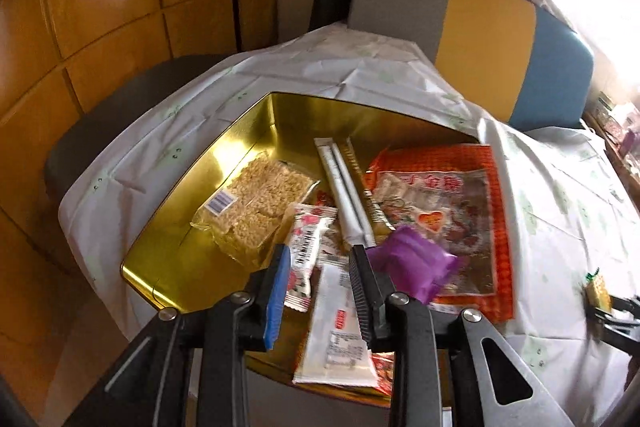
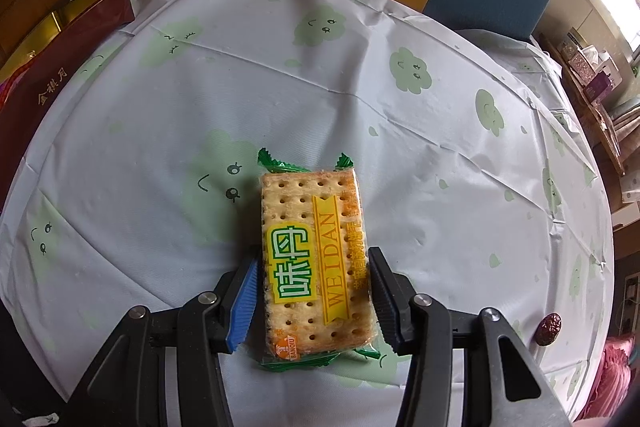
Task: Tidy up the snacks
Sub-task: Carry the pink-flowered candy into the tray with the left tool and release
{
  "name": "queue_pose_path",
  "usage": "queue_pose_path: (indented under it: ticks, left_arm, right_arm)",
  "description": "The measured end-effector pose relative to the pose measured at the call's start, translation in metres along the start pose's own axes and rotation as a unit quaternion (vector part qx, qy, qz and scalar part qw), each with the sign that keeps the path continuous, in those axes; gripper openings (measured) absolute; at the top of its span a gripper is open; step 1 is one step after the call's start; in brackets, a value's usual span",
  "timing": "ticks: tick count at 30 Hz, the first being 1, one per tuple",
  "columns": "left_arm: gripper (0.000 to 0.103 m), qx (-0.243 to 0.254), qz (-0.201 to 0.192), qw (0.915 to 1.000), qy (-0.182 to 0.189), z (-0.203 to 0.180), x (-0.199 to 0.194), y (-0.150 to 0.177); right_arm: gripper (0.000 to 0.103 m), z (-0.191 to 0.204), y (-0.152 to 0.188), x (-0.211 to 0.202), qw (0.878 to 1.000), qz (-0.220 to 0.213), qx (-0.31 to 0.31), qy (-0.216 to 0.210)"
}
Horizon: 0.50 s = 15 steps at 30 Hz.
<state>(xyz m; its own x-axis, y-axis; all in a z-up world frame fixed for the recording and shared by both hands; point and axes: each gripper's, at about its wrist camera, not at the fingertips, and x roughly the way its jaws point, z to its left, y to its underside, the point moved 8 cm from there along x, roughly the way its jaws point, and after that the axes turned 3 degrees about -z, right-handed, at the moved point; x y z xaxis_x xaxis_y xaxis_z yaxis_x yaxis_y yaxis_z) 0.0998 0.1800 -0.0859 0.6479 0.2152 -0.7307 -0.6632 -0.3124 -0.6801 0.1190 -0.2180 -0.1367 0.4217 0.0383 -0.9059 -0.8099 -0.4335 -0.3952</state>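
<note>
A gold tin box holds several snacks: a clear pack of crispy rice cake, a white and pink bar, long white sticks, a white packet, a large orange bag and a purple packet. My left gripper is open and empty above the box. My right gripper is shut on a green-wrapped cracker pack just above the table. The cracker pack also shows at the right edge of the left wrist view.
The table wears a white cloth with green cloud faces. The box's dark red wall stands at the left. A red date lies at the right. Grey, yellow and blue chair backs stand behind the table.
</note>
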Motion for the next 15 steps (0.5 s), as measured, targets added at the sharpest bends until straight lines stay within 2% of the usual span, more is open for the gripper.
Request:
queue_pose_path:
  ticks: [15]
  left_arm:
    - [0.032,0.012,-0.008,0.9998,0.010,-0.008,-0.019,0.006]
  right_arm:
    - [0.050,-0.001,0.000,-0.001,1.000,0.000,0.000,0.000]
